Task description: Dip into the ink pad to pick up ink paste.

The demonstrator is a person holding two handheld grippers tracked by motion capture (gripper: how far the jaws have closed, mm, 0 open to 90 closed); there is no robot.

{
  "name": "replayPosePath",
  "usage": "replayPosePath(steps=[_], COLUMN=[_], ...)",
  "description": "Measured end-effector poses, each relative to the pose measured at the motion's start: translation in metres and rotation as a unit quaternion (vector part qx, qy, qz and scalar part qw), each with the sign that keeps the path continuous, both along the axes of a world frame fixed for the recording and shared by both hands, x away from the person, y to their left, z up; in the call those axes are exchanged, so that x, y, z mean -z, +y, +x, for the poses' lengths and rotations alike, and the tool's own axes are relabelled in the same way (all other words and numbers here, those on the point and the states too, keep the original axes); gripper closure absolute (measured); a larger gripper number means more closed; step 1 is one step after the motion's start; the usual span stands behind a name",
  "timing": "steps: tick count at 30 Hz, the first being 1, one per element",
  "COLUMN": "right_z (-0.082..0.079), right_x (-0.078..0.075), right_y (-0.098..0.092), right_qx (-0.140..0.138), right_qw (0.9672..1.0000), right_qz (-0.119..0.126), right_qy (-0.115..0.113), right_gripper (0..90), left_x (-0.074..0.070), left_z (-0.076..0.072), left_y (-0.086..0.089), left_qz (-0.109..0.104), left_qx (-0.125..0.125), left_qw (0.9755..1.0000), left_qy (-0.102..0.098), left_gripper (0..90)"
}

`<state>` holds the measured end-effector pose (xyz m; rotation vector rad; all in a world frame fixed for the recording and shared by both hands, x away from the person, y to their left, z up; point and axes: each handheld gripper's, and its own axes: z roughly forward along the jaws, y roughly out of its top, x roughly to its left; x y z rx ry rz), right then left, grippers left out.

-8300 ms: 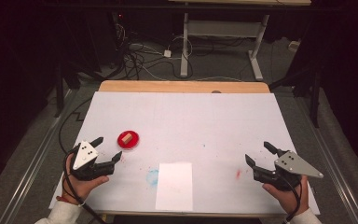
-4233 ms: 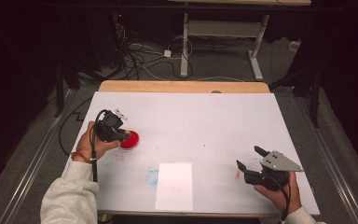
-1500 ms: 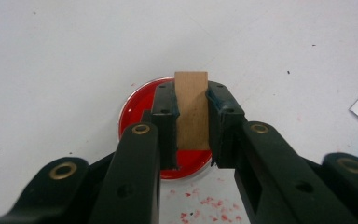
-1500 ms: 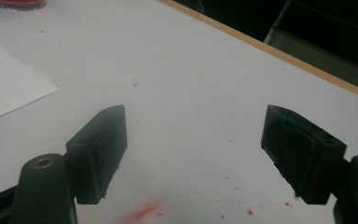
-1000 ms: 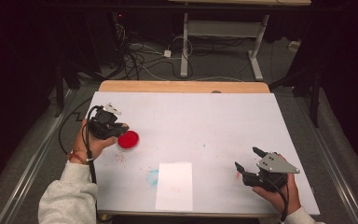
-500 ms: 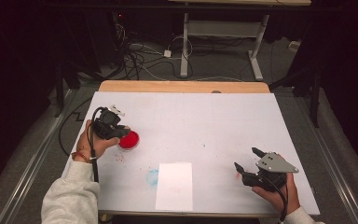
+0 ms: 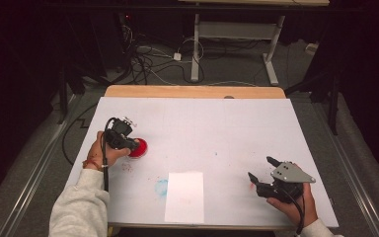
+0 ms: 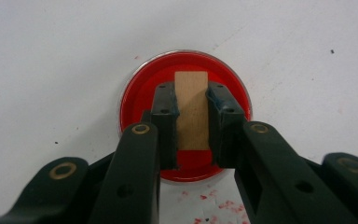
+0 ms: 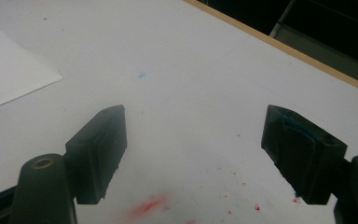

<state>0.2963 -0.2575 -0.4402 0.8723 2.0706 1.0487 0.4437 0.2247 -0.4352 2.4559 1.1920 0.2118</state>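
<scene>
High view: white table (image 7: 217, 128) lit evenly from above, upper frame and both sides nearly black, overall soft and low-detail. Left gripper view: bright, flat light, red dish (image 8: 185, 114) reasonably sharp, near jaws slightly soft, faint shadow under them. Right gripper view: dimmer, greyish cast, jaws blurred at the bottom, dark band in the upper right corner.

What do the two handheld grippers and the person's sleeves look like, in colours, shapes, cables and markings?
Both grippers are black, with two blocky jaws on arms set with brass-coloured rivets. The left gripper trails a black cable along the forearm; the right gripper carries a grey three-cornered plate and a black cable. One right jaw pad has a bluish smear. The sleeves are light grey, and a red band circles the left wrist.
</scene>
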Motion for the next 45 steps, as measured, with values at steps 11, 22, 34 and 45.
replayPosePath(steps=[11, 22, 34, 45], right_z=[0.0, -0.001, -0.001, -0.001], right_x=[-0.001, -0.001, -0.001, -0.001], right_y=[-0.001, -0.001, 0.0, 0.0], right_qx=[-0.001, -0.002, -0.003, -0.003], right_qw=[1.0, 1.0, 1.0, 1.0], right_qz=[-0.002, -0.001, -0.001, -0.002], right_qy=[-0.003, -0.002, -0.004, -0.005], right_gripper=[22.7, 23.8, 23.5, 23.4], left_x=[0.004, 0.005, 0.004, 0.006], left_z=[0.0, 0.0, -0.001, 0.002], left_y=[0.001, -0.001, -0.01, 0.001], left_qz=[-0.001, 0.007, 0.039, -0.004], left_qx=[-0.004, -0.004, 0.0, -0.007], left_qw=[1.0, 1.0, 0.9992, 0.9999], left_qy=[0.001, 0.001, -0.006, 0.009], left_gripper=[73.7, 73.8, 73.9, 73.9])
